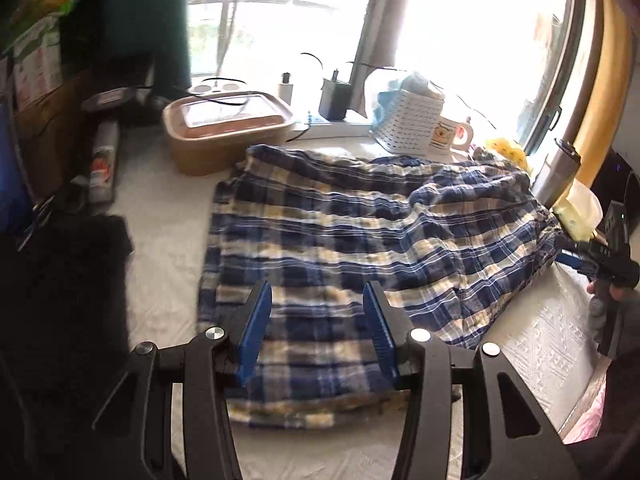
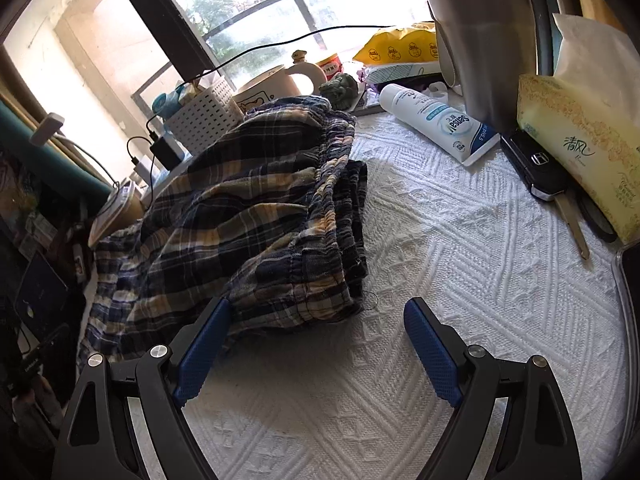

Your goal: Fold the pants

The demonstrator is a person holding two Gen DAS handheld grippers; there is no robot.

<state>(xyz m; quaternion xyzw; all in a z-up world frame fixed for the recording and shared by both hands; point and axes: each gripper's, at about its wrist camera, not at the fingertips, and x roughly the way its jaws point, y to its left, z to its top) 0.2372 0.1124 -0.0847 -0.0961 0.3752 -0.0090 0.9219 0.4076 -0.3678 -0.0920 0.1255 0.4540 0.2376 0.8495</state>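
Where the white textured cloth (image 2: 460,264) covers the work surface, the plaid pants (image 1: 340,232) lie spread across its middle and serve as the landmark for all positions below. Their gathered waistband (image 2: 340,184) forms the edge nearest the right gripper. Beyond the pants, toward the window, stand a brown lidded box (image 1: 228,128), a white perforated basket (image 1: 412,124) and a cream mug (image 1: 454,134). On the waistband side of the pants rest a steel kettle (image 2: 480,40), a tissue pack (image 2: 580,148), a white tube (image 2: 436,120) and a car key (image 2: 536,168). Left gripper (image 1: 318,292): jaws set wide, hovering over the near hem of the pants, nothing between the blue pads. Right gripper (image 2: 316,312): jaws set wide, just beside the waistband corner, its left pad (image 2: 204,348) at the fabric edge; whether it touches cannot be told.
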